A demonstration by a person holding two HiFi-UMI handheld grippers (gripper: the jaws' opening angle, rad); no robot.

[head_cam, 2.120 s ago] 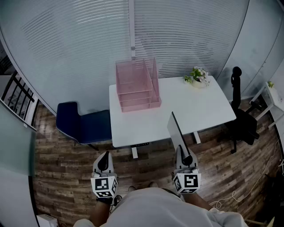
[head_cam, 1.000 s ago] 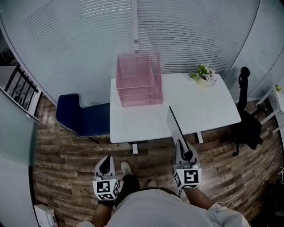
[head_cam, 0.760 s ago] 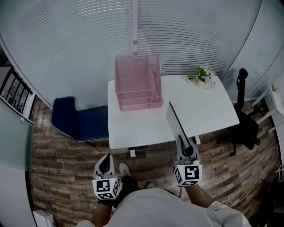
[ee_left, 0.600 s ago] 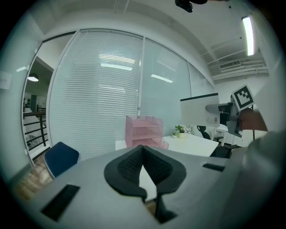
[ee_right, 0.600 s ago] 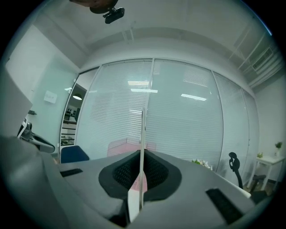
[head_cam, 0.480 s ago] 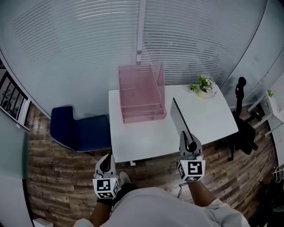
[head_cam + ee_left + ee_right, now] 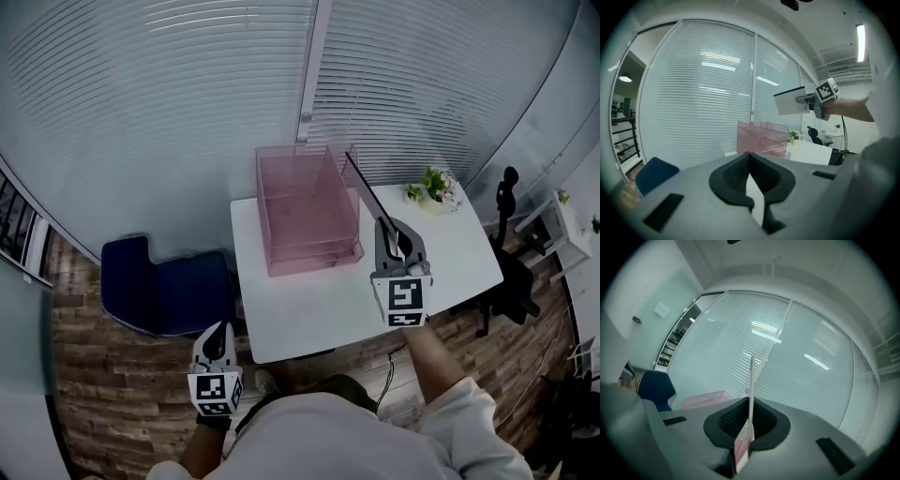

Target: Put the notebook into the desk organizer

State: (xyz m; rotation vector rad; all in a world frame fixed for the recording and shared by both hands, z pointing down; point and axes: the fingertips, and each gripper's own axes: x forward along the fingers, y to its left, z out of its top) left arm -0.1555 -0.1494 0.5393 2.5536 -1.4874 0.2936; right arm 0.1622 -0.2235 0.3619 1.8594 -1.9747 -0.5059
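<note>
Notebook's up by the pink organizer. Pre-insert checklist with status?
1. Grip: right tool shut on the notebook, which is held on edge: ok.
2. Notebook lined up with a slot of the organizer: cannot tell; it hangs by the right wall.
3. Organizer free of contents: ok, nothing visible inside.
4. Left tool out of the way: ok; shut, empty, low, short of the table.
5. Plant clear of the notebook: ok, apart to its right.
</note>
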